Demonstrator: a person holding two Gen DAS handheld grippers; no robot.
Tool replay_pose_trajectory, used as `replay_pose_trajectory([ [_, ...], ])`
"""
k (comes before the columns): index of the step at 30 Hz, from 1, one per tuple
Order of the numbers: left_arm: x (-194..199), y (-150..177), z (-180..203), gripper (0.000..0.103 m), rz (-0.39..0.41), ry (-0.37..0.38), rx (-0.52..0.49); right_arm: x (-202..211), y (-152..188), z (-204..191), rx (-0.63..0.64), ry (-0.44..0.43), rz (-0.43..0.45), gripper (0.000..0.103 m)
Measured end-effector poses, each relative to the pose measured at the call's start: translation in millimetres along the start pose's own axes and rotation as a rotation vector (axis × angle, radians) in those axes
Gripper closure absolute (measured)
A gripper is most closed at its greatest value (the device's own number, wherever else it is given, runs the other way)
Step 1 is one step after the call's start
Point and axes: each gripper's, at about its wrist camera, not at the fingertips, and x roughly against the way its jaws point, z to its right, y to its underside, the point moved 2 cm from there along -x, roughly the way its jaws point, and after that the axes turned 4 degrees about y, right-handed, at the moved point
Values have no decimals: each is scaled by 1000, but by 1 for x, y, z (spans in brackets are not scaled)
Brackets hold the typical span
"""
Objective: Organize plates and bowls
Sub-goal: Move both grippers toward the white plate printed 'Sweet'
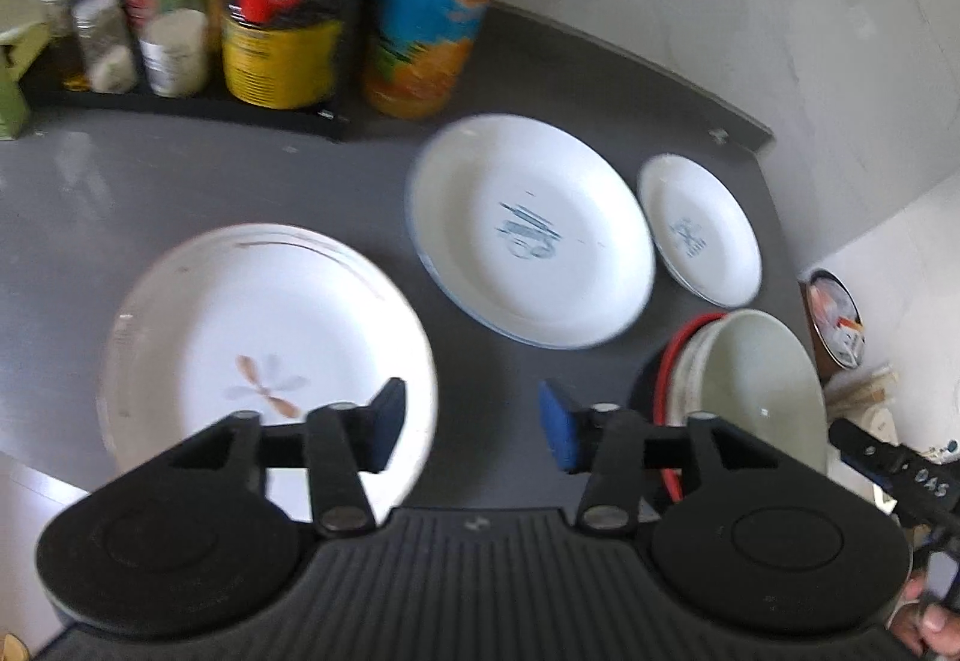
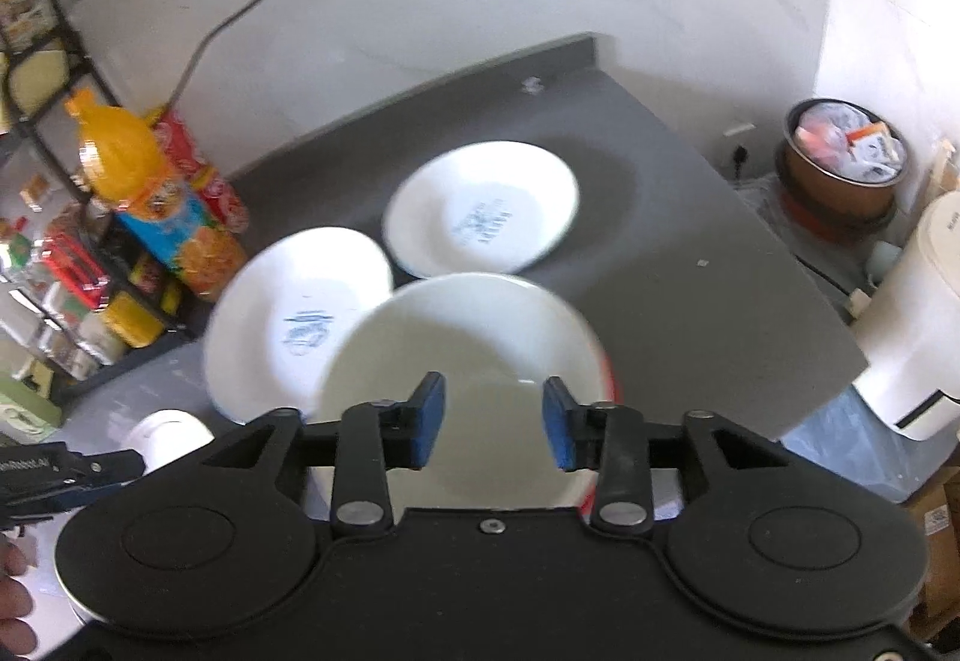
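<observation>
Stacked bowls point(image 2: 468, 361) lower centre, blurred, lower ones mostly hidden; right gripper point(image 2: 493, 421) released above; left gripper point(image 1: 465, 427) released, empty.

Black tool point(image 1: 900, 472): "DAS", perhaps; rest blurred.

Three plates point(image 1: 528, 229) flat, bowls point(image 1: 750, 385) stacked

Both the left hand-held gripper point(image 1: 467, 424) and the right hand-held gripper point(image 2: 493, 421) hover with jaws spread, gripping nothing.
</observation>
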Motion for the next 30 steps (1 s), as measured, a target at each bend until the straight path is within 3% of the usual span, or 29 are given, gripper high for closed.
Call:
replay_pose_trajectory([
  [1, 3, 0, -5, 48, 7, 0, 6, 2, 0, -5, 1, -10, 2, 55],
  [10, 30, -2, -45, 36, 58, -3, 51, 10, 2, -47, 3, -67, -18, 49],
  [19, 32, -8, -64, 33, 73, -30, 83, 2, -6, -73, 34, -109, -27, 43],
  [30, 6, -29, -56, 33, 64, -93, 85, -39, -39, -79, 37, -183, -61, 43],
])
